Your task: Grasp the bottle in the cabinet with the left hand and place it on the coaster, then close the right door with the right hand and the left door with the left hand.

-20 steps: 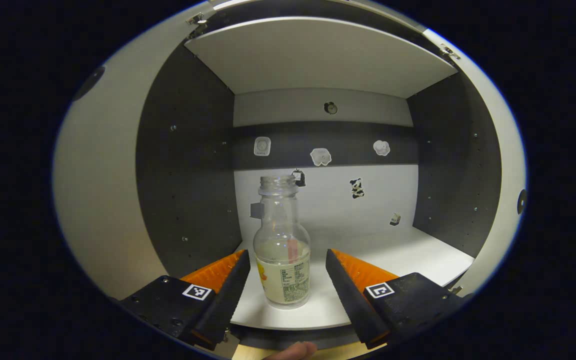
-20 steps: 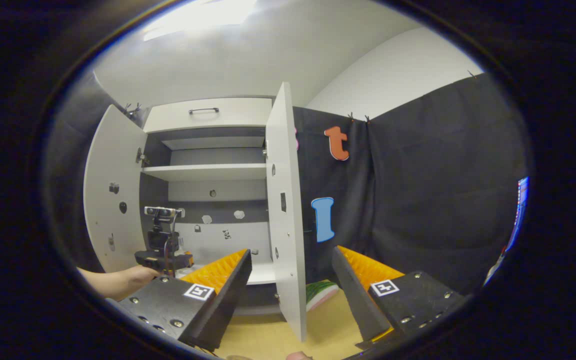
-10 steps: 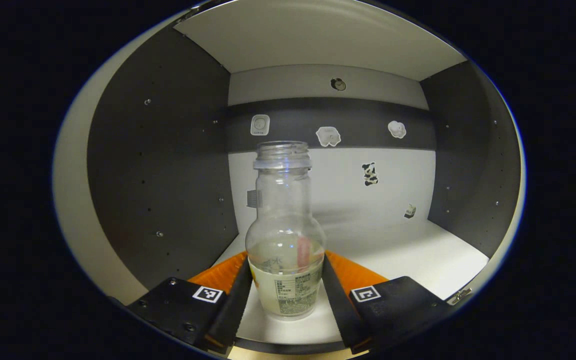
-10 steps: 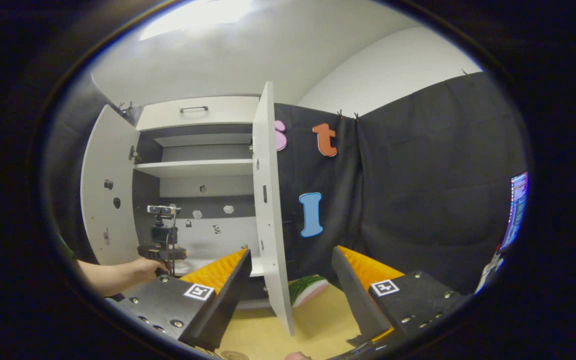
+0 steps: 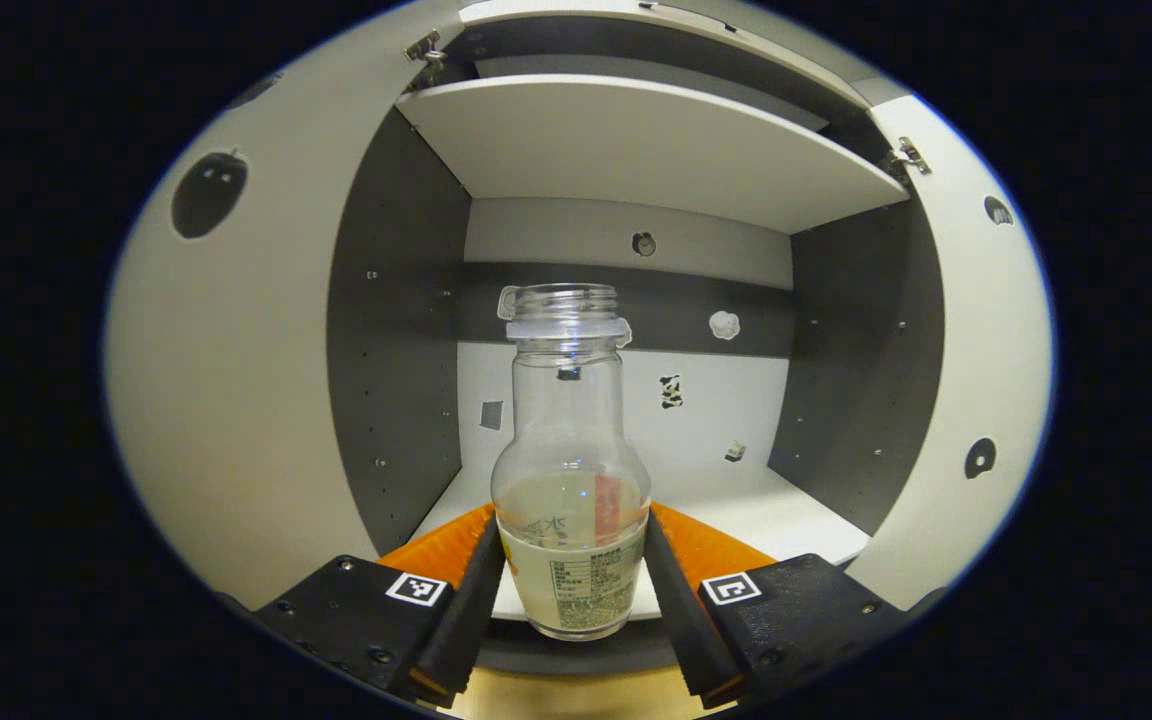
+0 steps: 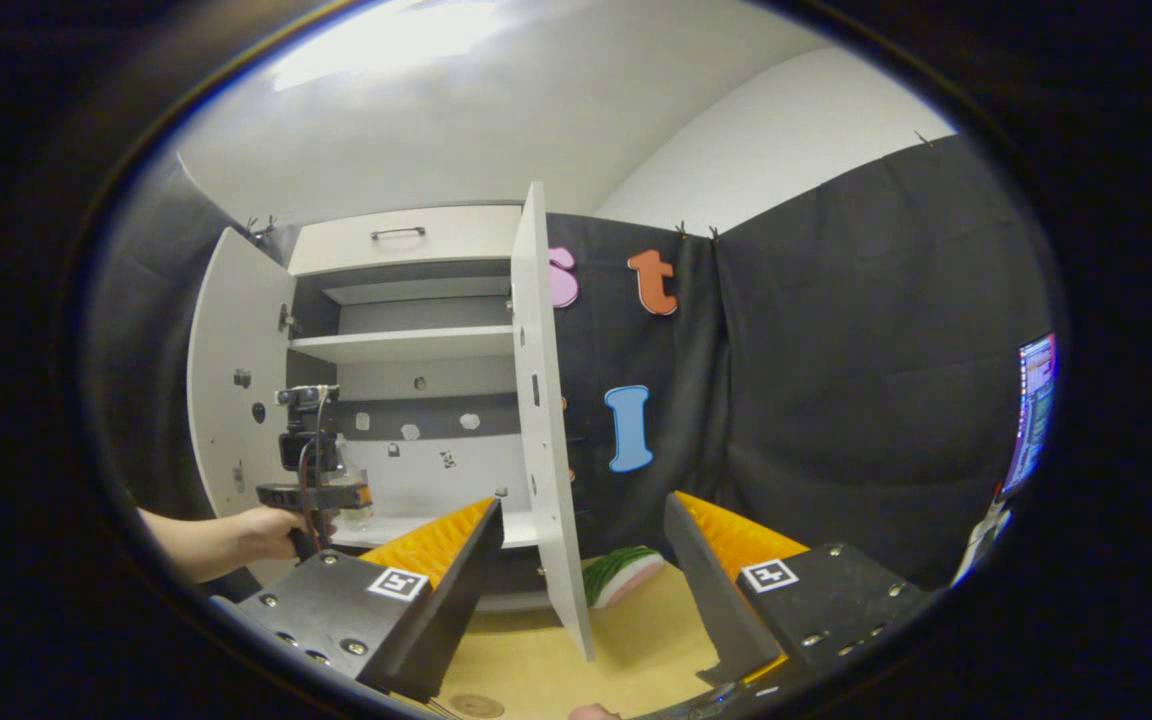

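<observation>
A clear, capless bottle (image 5: 566,400) with a pale label stands upright between the fingers of my left gripper (image 5: 572,525), which is shut on its lower body. The bottle's base hangs just in front of the cabinet's lower shelf (image 5: 746,500). In the right gripper view the left gripper (image 6: 308,492), held by a hand (image 6: 256,530), is at the cabinet's front with the bottle (image 6: 352,500). The left door (image 6: 236,400) and right door (image 6: 539,420) stand wide open. My right gripper (image 6: 581,505) is open and holds nothing, out in front of the right door's edge.
A small round disc (image 6: 476,705), perhaps the coaster, lies on the wooden table (image 6: 636,640) at the bottom edge. A watermelon-slice object (image 6: 621,575) sits behind the right door. An upper shelf (image 5: 636,140) spans the cabinet. A screen (image 6: 1031,410) glows at far right.
The left gripper went in around the bottle and shut on it, then drew back toward the cabinet's front edge with it. The right gripper only shifted slightly and stayed open.
</observation>
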`<action>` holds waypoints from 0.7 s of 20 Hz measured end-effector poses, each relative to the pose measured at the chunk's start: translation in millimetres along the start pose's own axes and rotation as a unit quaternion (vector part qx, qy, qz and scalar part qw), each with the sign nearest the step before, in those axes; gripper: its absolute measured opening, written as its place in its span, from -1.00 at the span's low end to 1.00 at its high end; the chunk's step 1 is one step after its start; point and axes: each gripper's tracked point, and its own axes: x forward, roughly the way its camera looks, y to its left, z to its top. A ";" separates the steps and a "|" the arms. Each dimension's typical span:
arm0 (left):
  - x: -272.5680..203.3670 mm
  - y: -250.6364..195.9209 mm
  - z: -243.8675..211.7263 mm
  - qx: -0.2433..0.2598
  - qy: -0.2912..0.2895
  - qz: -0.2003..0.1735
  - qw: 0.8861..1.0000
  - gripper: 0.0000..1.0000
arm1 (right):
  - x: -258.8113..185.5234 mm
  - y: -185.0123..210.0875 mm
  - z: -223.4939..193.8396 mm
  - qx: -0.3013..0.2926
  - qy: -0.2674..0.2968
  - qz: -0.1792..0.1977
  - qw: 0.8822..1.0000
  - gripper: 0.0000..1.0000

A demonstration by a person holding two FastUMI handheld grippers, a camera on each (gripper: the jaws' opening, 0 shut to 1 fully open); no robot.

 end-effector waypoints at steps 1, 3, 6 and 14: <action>-11.3 -0.1 0.1 0.003 -0.003 -0.001 1.000 0.55 | -3.9 1.4 -0.3 0.003 0.000 0.003 1.000 1.00; -33.7 -1.4 -4.2 0.009 -0.011 -0.004 1.000 0.55 | -11.0 5.7 -4.4 0.011 0.005 0.011 1.000 0.96; -64.0 -8.2 -16.2 0.013 -0.019 -0.012 1.000 0.55 | -20.5 7.7 -8.4 0.009 0.008 0.016 1.000 0.96; -132.8 -34.4 -83.3 0.012 -0.010 -0.045 0.999 0.55 | -28.9 16.3 -21.6 0.014 0.026 0.032 0.999 0.96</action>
